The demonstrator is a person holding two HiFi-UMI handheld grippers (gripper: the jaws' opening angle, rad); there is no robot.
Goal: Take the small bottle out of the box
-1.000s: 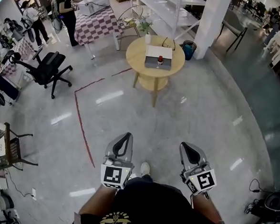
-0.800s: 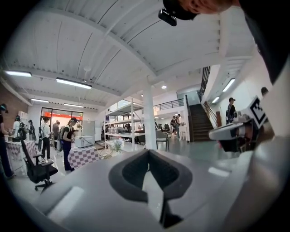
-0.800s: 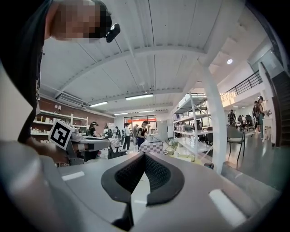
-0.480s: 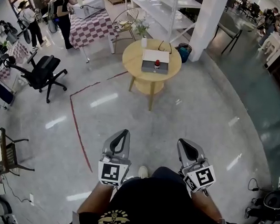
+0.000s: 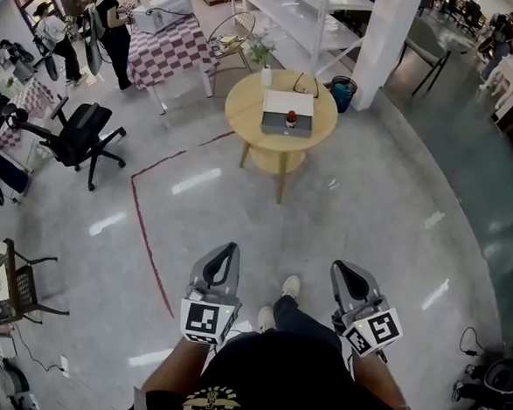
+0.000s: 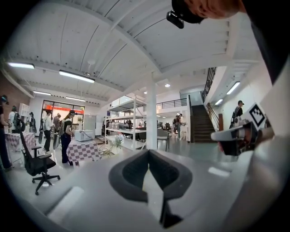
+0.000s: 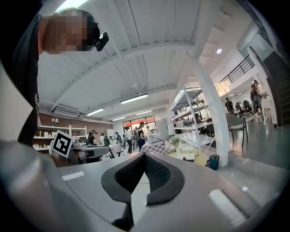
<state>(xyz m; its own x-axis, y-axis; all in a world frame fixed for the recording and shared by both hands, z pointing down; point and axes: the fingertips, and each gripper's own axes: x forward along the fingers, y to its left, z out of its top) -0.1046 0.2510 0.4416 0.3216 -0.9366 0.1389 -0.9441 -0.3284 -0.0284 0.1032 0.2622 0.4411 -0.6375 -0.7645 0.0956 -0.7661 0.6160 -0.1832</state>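
Tabletop box point(image 5: 276, 106) holds small bottle point(image 5: 291, 118), far beyond clenched left gripper point(image 5: 228, 249) and right gripper point(image 5: 340, 268).

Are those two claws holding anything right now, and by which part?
Nothing. The left gripper and the right gripper are both shut and empty; the small bottle is in the box across the room.

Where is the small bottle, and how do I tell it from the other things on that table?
Ahead across the floor stands a round wooden table beside the white pillar. A flat white-and-grey box lies on it, with the small bottle at the box's near edge. Its red top sets it apart from the pale vase of greenery at the table's far rim.
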